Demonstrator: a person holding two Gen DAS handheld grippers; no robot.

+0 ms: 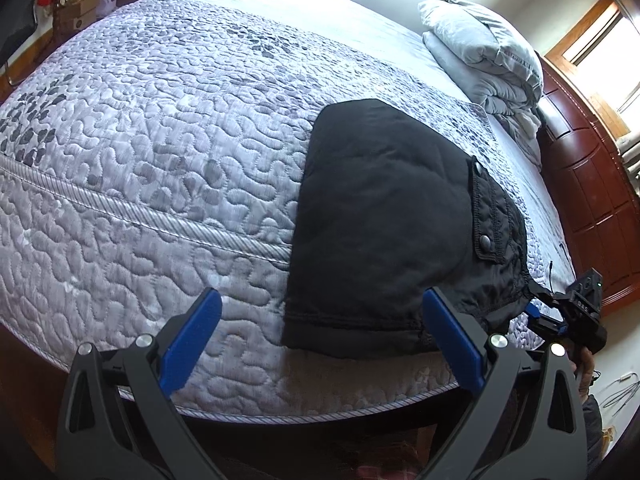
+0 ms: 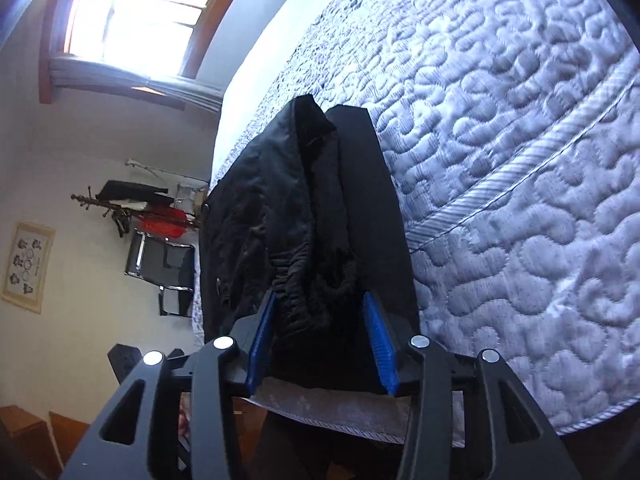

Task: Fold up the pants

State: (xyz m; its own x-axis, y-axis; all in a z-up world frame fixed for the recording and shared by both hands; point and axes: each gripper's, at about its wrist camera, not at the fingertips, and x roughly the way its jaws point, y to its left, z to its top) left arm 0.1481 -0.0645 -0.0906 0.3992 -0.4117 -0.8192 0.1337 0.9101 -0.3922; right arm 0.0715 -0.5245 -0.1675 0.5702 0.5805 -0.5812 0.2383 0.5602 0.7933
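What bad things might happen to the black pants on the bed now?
1. The folded black pants lie at the mattress edge, so a tug might slide them off.
2. The right gripper has waistband fabric bunched between its blue pads; pulling away could undo the fold.
3. The left gripper is open beside the pants, holding nothing down, so layers may shift.

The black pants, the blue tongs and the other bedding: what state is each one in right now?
Black pants: folded into a compact bundle at the near edge of the bed, waistband end bunched.
Left tongs: open, empty, hovering by the bundle.
Right tongs: partly open around the bunched waistband; whether the pads press it is unclear.
Pocket flap: lying closed.
Grey comforter: folded, stacked at the far side.
Quilted mattress: bare.
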